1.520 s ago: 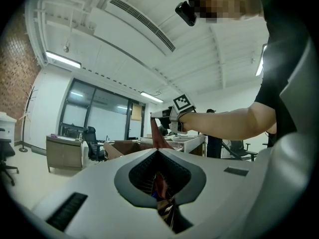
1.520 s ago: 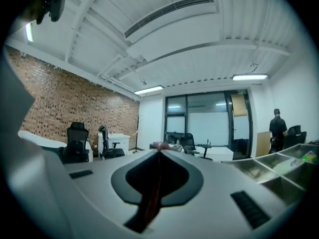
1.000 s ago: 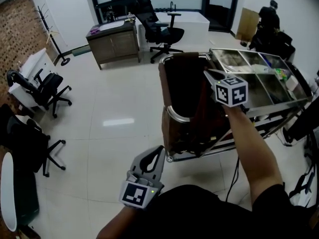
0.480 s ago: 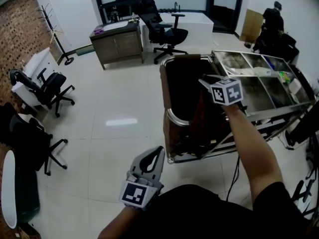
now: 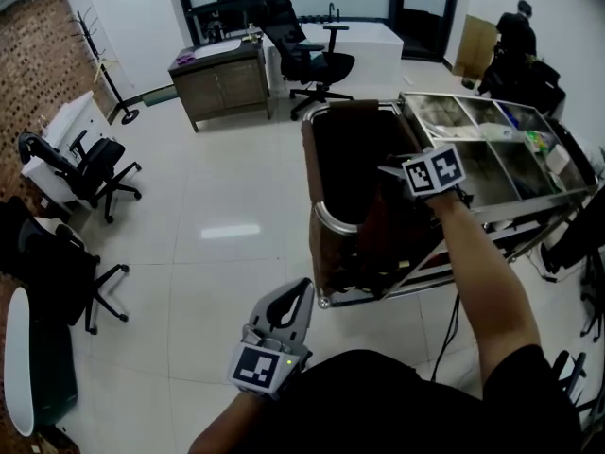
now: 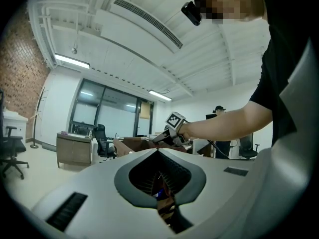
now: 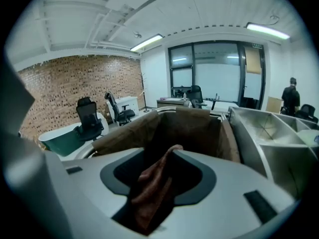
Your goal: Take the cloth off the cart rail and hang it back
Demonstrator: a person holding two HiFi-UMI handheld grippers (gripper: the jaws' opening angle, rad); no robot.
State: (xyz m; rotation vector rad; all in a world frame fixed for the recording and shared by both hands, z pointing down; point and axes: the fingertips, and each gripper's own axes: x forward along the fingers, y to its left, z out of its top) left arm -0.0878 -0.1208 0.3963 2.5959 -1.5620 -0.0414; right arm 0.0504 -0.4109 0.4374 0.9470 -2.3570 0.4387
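A reddish-brown cloth point(image 7: 153, 189) hangs in the gap between my right gripper's point(image 7: 172, 152) jaws, which are opening; the pads stand off it. In the head view that gripper point(image 5: 388, 170) hovers over the brown-lined bin end of the steel cart point(image 5: 529, 197), with the brown cloth point(image 5: 386, 218) draped below it by the curved rail point(image 5: 333, 219). My left gripper point(image 5: 300, 293) hangs low near my body, away from the cart, with its jaws shut and nothing held. The left gripper view shows its tips point(image 6: 158, 151) meeting.
The cart's top holds steel trays point(image 5: 492, 145) with small items. Office chairs point(image 5: 90, 170) stand at the left, and a desk point(image 5: 219, 78) and another chair point(image 5: 307, 60) at the back. A person point(image 5: 515, 36) is at the far right. White tiled floor lies to the cart's left.
My right gripper's tip has dipped a little lower over the cart's bin end. The left gripper has stayed where it was.
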